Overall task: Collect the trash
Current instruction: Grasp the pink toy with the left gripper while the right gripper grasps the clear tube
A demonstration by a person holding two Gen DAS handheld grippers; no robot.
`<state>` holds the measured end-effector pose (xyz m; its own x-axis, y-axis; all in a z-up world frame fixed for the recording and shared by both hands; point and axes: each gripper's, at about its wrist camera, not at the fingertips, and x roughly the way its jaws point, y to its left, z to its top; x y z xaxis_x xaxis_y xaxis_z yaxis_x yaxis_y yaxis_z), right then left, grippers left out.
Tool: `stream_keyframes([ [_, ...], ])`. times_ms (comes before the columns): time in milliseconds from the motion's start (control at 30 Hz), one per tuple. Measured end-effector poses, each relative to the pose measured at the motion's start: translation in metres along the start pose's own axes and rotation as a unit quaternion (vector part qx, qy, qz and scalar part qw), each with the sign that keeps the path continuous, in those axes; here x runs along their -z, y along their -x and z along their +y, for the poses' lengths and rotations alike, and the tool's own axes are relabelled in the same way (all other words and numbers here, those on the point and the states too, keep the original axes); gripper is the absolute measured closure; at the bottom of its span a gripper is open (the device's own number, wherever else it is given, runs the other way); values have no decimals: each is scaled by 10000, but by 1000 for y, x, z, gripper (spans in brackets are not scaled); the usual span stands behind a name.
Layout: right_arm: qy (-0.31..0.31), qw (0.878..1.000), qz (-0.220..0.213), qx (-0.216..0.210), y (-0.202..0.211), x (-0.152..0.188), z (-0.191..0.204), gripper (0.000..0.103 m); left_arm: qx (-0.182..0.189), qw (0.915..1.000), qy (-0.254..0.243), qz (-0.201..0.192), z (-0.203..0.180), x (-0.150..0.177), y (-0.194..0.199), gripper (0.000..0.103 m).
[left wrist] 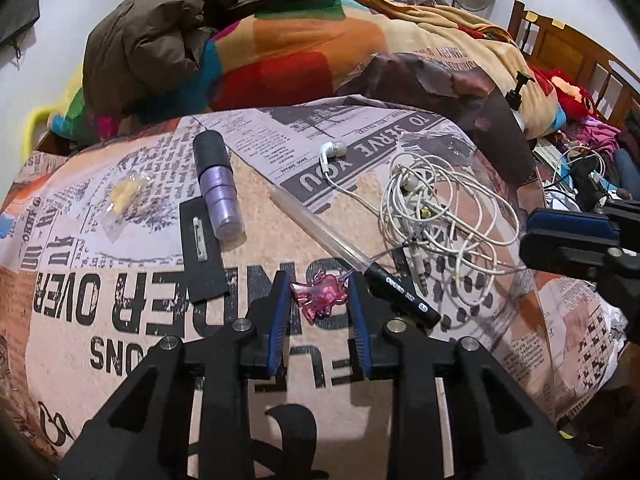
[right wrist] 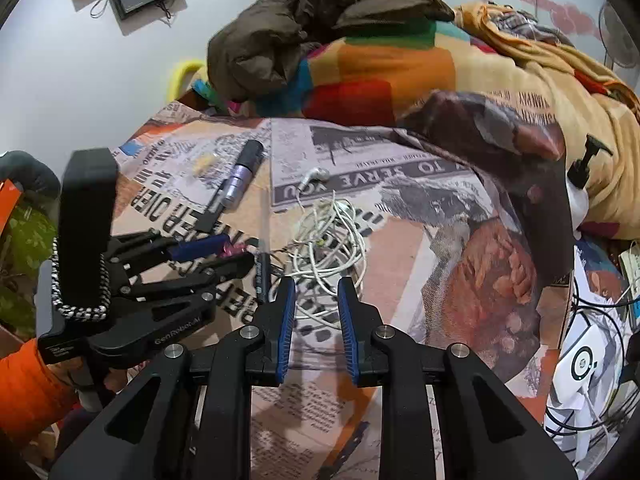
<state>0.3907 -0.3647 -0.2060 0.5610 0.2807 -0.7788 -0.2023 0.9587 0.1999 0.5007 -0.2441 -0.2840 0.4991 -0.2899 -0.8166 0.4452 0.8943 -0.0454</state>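
A pink translucent charm [left wrist: 320,295] lies on the newspaper-print bedsheet [left wrist: 120,300] between the fingertips of my left gripper [left wrist: 321,286], whose jaws stand open on either side of it without clearly pressing it. A clear pen with a black cap [left wrist: 360,260] lies just right of it. Tangled white earphones [left wrist: 436,208] lie further right. A purple tube [left wrist: 222,192], a black card [left wrist: 202,248] and a yellow wrapper [left wrist: 126,196] lie to the left. My right gripper [right wrist: 316,286] is open and empty, hovering near the earphones [right wrist: 328,248]; the left gripper [right wrist: 236,254] shows to its left.
A brown jacket [left wrist: 180,28] and colourful blankets [left wrist: 320,52] are piled at the back of the bed. A wooden headboard [left wrist: 580,44] and clutter of cables and clothes [left wrist: 584,172] are at the right. A white wall is at the left.
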Motion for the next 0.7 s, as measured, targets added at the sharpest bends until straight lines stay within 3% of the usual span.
stream_keyframes([
  [167,169,9996,-71,-206,5,-2,18,83,-49,9999,137,4,11,13,20,75],
  [267,281,9992,51,-289,-6,-2,33,83,-76,9997,235,-46,20,22,39,75],
  [433,179,9956,428,-820,-35,1,56,83,-77,9992,378,-126,33,29,60,75],
  [700,111,9934,694,-908,-65,2,89,83,-185,9976,661,36,62,49,62,75],
])
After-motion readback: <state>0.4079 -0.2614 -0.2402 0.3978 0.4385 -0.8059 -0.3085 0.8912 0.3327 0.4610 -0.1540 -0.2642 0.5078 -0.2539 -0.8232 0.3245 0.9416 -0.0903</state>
